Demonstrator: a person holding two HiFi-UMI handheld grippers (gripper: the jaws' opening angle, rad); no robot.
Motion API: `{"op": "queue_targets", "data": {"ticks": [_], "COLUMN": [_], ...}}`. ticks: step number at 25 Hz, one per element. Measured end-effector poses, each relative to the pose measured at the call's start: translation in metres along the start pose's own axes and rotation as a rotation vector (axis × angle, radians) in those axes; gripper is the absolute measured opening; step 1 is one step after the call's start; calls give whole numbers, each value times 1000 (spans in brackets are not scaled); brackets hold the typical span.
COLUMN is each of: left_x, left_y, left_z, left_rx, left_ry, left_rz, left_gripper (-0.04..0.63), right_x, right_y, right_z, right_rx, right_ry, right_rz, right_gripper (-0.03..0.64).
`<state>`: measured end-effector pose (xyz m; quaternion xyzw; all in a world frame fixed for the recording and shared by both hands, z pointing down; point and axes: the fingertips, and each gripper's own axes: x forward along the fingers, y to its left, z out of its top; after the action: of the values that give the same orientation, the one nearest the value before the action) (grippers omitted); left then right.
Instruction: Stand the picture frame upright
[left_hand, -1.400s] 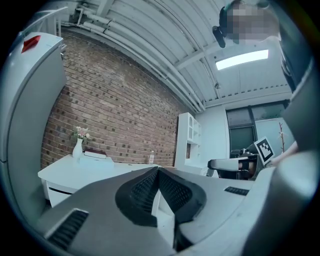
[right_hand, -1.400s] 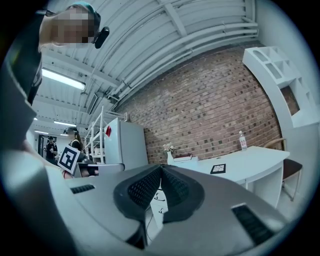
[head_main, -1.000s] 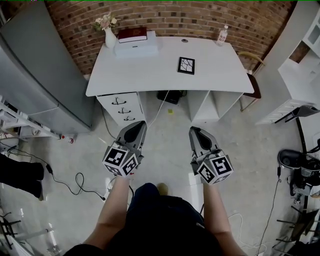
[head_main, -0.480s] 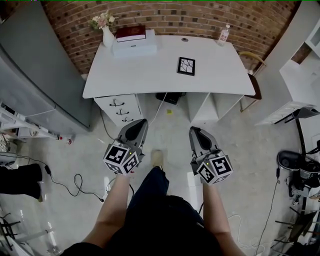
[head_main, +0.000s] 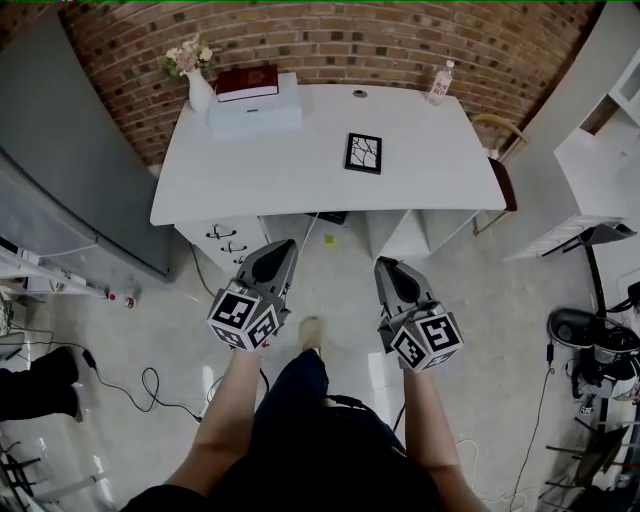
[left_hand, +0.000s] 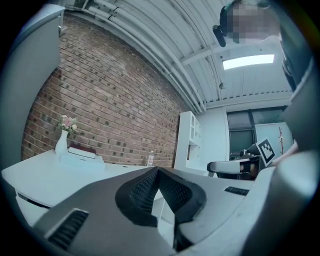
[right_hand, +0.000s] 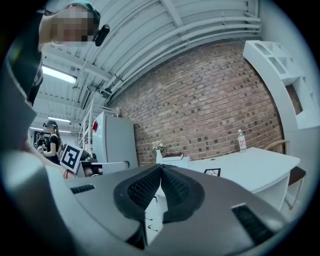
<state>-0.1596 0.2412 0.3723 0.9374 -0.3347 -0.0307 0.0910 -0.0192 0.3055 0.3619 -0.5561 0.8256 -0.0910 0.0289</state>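
Observation:
A black picture frame (head_main: 363, 153) lies flat on the white desk (head_main: 270, 180), right of its middle; it shows small in the right gripper view (right_hand: 212, 172). My left gripper (head_main: 283, 248) and right gripper (head_main: 386, 267) are held level over the floor, short of the desk's front edge, far from the frame. Both are shut with nothing between the jaws. In the left gripper view the left gripper (left_hand: 157, 170) has its tips together, and in the right gripper view the right gripper (right_hand: 161, 167) does too.
On the desk's back left stand a vase of flowers (head_main: 193, 76) and a white box (head_main: 255, 108) with a red book (head_main: 248, 82); a bottle (head_main: 438, 82) stands back right. Drawers (head_main: 232, 243) sit under the desk. A grey cabinet (head_main: 70, 170) is left, white shelving (head_main: 590, 170) right, cables (head_main: 150, 385) on the floor.
The person has stepped toward the desk: both grippers now reach close to its front edge, and the desk sits lower and larger in the head view. The jaws stayed shut.

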Motion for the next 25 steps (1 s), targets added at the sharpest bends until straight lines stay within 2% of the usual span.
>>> {"op": "queue_targets", "data": {"ticks": [25], "left_x": [180], "left_y": [101], "left_z": [15], "left_rx": [-9], "left_ry": [56], "left_rz": [-86], "left_gripper": [2], "right_x": [143], "right_y": [-128], "right_z": [20], "right_rx": [38], "right_ry": [34], "right_rz": [-85], "right_gripper": [3]}}
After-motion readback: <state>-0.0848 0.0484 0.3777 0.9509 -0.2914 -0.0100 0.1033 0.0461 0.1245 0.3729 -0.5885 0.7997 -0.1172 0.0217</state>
